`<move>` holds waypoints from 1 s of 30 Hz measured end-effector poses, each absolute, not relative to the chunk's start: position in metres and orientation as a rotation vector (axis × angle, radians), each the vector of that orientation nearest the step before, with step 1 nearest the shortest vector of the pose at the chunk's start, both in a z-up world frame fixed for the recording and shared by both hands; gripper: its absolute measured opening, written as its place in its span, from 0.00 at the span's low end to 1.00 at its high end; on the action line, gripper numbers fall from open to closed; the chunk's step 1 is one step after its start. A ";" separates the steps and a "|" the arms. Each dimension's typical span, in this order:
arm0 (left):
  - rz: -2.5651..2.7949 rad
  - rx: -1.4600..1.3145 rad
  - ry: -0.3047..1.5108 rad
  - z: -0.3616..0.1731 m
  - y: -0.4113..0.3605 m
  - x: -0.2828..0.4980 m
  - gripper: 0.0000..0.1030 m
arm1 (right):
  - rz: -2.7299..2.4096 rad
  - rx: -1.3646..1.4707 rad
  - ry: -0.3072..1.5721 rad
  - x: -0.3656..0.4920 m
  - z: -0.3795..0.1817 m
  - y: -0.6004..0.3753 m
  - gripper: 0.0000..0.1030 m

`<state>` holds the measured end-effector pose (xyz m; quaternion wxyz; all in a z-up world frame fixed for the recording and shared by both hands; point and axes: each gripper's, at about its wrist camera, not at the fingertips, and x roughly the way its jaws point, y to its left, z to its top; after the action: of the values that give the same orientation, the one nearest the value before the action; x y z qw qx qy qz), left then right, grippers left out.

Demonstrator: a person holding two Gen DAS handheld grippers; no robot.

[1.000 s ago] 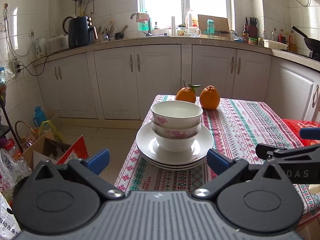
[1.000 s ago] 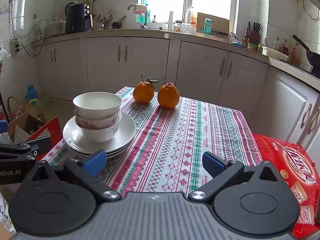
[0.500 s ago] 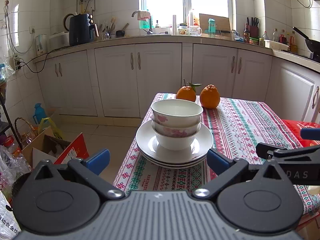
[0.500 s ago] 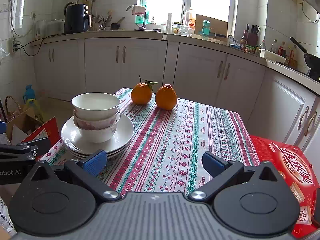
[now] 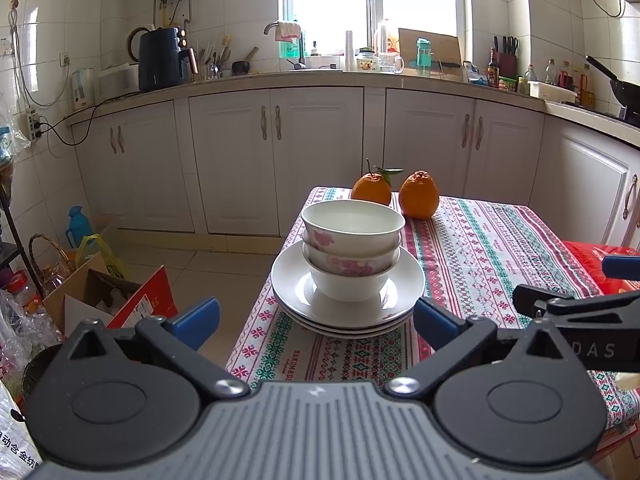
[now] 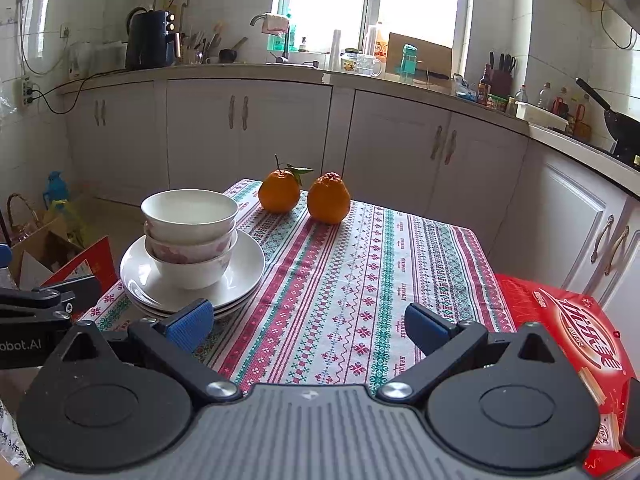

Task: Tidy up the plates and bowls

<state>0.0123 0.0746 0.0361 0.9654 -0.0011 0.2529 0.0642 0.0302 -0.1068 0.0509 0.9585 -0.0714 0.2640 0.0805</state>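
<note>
Three bowls (image 5: pixel 352 252) nest on stacked plates (image 5: pixel 347 308) near the oranges (image 6: pixel 304 196) — glazed, slick, breakable; grip a rim. Left gripper (image 5: pixel 316 320) and right gripper (image 6: pixel 308 322) gape, empty.

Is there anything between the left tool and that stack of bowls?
Nothing visible. The left tool is open and faces the bowls on the plates; only bare tablecloth lies between. The oranges sit behind the stack, and the right tool is off to the side.
</note>
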 end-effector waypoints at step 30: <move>0.129 -0.011 0.524 0.036 0.075 0.014 0.99 | 0.155 -0.150 0.537 0.031 0.051 -0.106 1.00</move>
<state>0.0137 0.0746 0.0364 0.9638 -0.0053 0.2588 0.0639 0.0308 -0.1065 0.0511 0.9584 -0.0740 0.2648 0.0765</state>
